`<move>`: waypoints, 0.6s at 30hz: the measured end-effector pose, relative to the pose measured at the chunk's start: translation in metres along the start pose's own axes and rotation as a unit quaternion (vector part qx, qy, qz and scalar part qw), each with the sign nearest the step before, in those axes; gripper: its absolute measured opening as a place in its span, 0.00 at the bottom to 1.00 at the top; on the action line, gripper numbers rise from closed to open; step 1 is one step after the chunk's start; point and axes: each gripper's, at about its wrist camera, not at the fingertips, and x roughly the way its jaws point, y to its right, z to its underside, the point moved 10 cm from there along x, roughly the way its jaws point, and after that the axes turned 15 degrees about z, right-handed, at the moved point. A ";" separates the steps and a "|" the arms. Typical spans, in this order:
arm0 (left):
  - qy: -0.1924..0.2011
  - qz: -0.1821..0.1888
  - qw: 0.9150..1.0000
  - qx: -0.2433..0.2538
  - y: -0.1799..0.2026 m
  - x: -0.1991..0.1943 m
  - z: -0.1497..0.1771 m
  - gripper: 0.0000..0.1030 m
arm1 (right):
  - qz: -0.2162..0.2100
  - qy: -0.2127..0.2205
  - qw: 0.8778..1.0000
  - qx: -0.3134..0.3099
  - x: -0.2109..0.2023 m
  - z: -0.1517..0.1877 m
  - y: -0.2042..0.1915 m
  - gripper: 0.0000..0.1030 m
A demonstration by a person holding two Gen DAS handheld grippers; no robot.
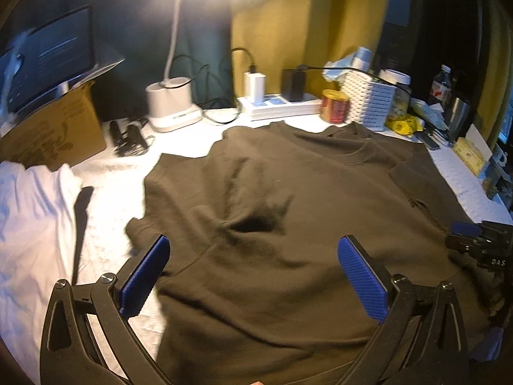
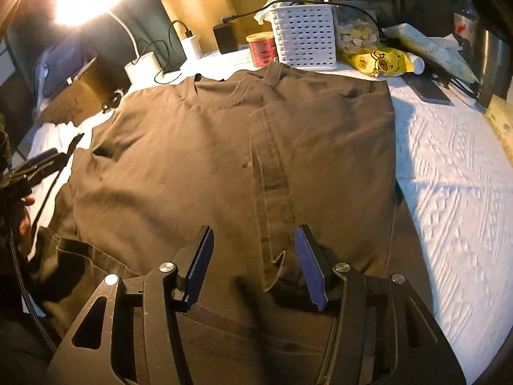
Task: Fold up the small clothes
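Left gripper (image 1: 253,256): low over the shirt's near left part; jaws spread wide, gripping nothing
Right gripper (image 2: 253,250): low over the shirt's near hem; jaws parted, nothing between them
Shirt (image 1: 288,192): brown, spread on the white cloth (image 2: 449,176); collar toward the basket (image 2: 304,35)

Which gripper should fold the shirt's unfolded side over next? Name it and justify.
Left, probably. The shirt's right side is already folded in, and the left gripper hangs open over the loose left edge. The right gripper sits at the folded flap.
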 end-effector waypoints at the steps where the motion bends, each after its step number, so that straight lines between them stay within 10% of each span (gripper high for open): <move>1: -0.001 -0.004 1.000 -0.003 -0.006 -0.001 0.000 0.99 | 0.006 0.001 1.000 0.000 0.000 0.001 -0.001 0.54; 18: -0.010 0.002 1.000 -0.024 -0.091 0.021 -0.031 0.97 | 0.075 0.035 0.996 0.032 -0.005 -0.026 -0.002 0.66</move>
